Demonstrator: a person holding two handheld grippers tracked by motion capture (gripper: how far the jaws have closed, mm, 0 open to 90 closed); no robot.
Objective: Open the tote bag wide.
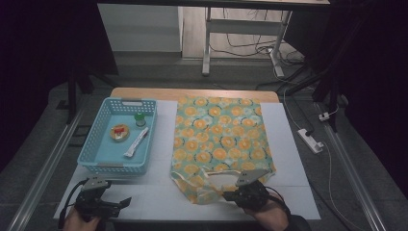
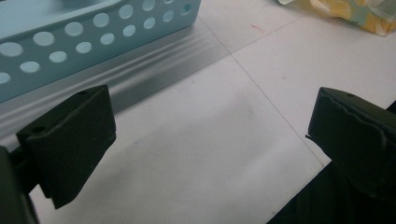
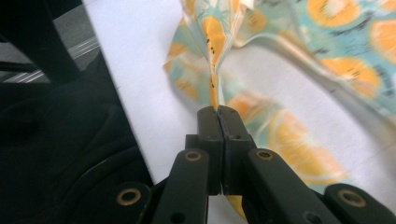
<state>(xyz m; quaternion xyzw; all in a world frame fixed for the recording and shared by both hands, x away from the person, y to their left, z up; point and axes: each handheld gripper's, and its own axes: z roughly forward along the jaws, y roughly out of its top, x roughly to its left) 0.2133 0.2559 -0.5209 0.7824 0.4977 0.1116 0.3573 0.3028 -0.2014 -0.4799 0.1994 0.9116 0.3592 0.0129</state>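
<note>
Right gripper (image 3: 218,109): I see its jaws pressed tight together, with a fold of the orange-print bag (image 1: 219,142) pinched between them. In the right gripper view the fabric rises from the jaw tips in a bunched, twisted ridge. No earlier look to compare.

Bag lies flat on the white table cover (image 1: 163,195), centre-right, long side running away from me. Its near end, with the pale handle loop (image 1: 202,175), sits right at the right gripper (image 1: 230,195), where the grip is.

Left gripper (image 1: 122,202): low at the near left corner, jaws spread wide, nothing between them but bare table cover. It points toward the bag and is well apart from it.

Blue basket (image 1: 96,163) sits at the left, just beside the bag. Inside I note a small round dish (image 1: 120,132), a green-capped item (image 1: 139,118) and a white tube (image 1: 136,142). In the left gripper view the basket's perforated wall (image 2: 93,35) stands just beyond the open jaws.
</note>
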